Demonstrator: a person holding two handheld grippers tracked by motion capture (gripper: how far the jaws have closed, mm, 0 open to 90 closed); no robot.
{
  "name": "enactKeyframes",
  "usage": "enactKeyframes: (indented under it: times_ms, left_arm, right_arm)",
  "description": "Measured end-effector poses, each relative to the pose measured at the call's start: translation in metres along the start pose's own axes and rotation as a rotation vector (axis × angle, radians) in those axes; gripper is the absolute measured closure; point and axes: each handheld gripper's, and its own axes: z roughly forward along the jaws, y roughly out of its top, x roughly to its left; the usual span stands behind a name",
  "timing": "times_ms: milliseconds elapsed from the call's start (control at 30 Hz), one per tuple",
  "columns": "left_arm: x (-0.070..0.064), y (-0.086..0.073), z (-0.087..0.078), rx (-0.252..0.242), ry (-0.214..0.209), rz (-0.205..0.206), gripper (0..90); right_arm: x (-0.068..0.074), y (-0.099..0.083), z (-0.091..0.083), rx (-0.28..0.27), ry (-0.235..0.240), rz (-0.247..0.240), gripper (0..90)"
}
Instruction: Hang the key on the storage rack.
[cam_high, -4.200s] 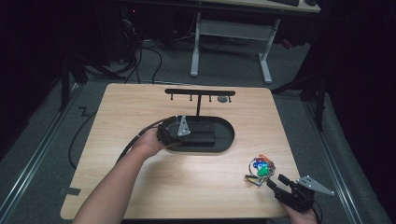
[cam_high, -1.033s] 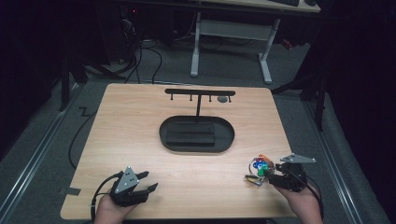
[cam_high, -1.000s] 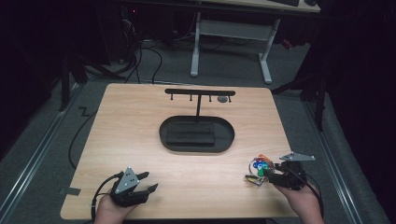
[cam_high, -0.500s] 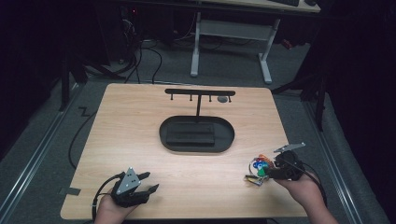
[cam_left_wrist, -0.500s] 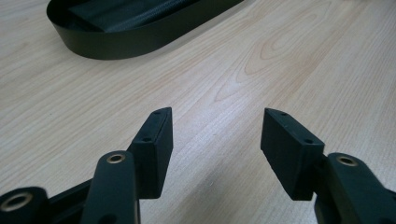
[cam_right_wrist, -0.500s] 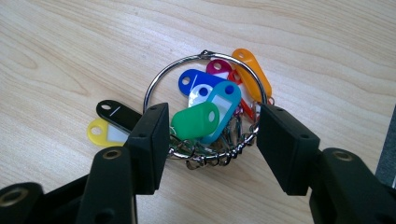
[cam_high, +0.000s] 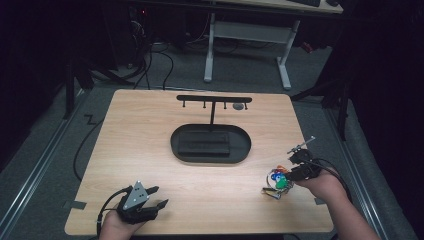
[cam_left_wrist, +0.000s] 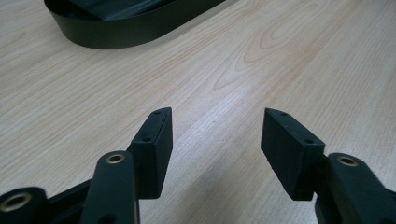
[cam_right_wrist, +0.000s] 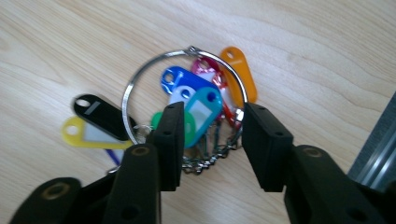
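A: Table (cam_high: 150, 150), light wood. Left first?

B: Left gripper (cam_high: 156, 197) sits at the near left corner, low over bare wood, in the person's hand. Left gripper view: jaws wide apart, nothing between them, just grain. Black tray (cam_left_wrist: 126, 23) shows at the top edge there, well apart from it.

A: Middle?

B: Tray (cam_high: 210, 143) is an oval in the table's centre, with a flat dark block lying in it. A thin post rises from its far side and carries a black crossbar (cam_high: 214, 98) with small pegs hanging under it. There's a small grey round thing by the bar's right end; too small to tell what.

A: Right side?

B: Key ring (cam_high: 278, 181) lies flat on the wood near the right edge, towards the front. Right gripper (cam_high: 286, 176) is right over it, hand behind, cable looping off to the right.

A: Holding it?

B: Not clamped. Right gripper view: jaws part-open, straddling the near arc of the metal ring (cam_right_wrist: 140, 84) and the tags (cam_right_wrist: 201, 109). Blue, teal, green, pink and orange tags bunch inside the ring; black and yellow ones lie outside it to the left. A short chain sits between the jaws. Whether the tips touch the ring is hard to say, probably just above.
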Motion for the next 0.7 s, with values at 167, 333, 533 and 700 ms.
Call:
enactKeyframes:
  times_ms: [167,333,533,700]
  left_arm:
    - [-0.001,-0.001,0.001,0.007,-0.010,0.005,44.3]
    - [0.000,-0.002,0.002,0.021,-0.016,0.002,44.2]
    - [0.000,-0.002,0.002,0.022,-0.022,0.004,44.3]
    - [0.001,-0.003,0.002,0.030,-0.028,0.005,44.2]
  right_arm:
    - [-0.013,0.006,0.012,0.052,-0.026,0.006,64.4]
    - [-0.022,0.011,0.018,0.064,0.003,0.032,67.6]
    - [-0.026,0.017,0.030,0.116,0.032,0.043,69.2]
    - [-0.026,0.021,0.039,0.143,0.042,0.031,69.1]
